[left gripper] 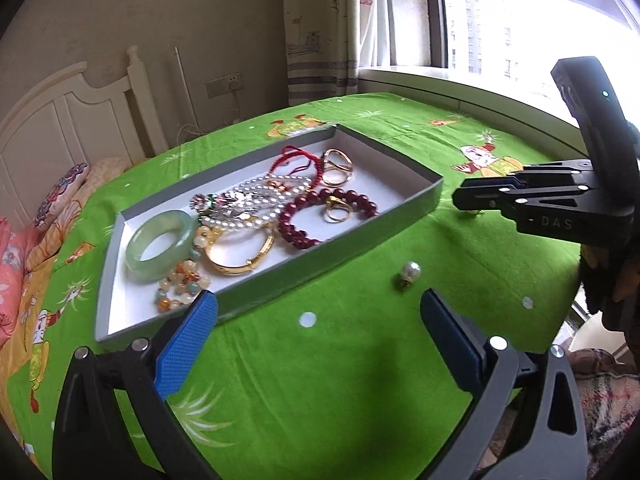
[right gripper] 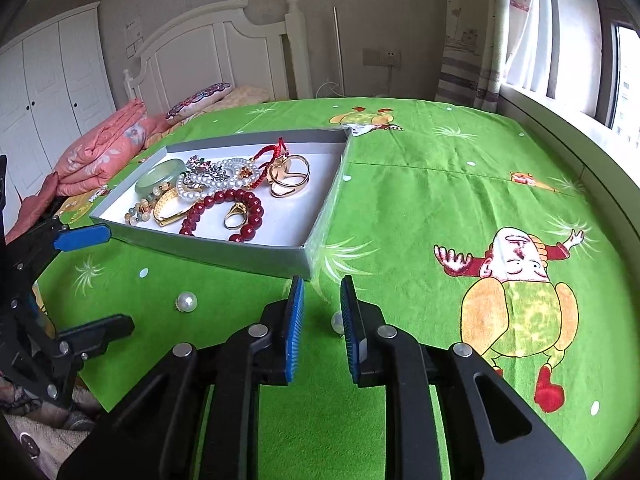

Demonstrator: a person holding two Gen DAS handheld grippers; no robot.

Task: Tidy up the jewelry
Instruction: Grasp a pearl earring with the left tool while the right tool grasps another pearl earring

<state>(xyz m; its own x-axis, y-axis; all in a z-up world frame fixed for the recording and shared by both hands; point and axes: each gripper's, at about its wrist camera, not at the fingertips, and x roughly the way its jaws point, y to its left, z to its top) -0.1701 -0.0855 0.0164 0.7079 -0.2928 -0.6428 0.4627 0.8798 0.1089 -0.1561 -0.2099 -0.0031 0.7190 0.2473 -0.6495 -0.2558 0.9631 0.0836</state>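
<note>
A shallow grey tray on a green cloth holds jewelry: a jade bangle, pearl strands, a dark red bead bracelet, gold bangle and gold rings. One pearl earring lies loose on the cloth in front of the tray. My left gripper is open and empty, just short of that earring. My right gripper is narrowly open, its pads on either side of a second pearl earring on the cloth, not clamping it.
The green cartoon-print cloth covers the table. A bed with white headboard and pink bedding stands behind. A window and sill are at the right. The right gripper shows in the left wrist view.
</note>
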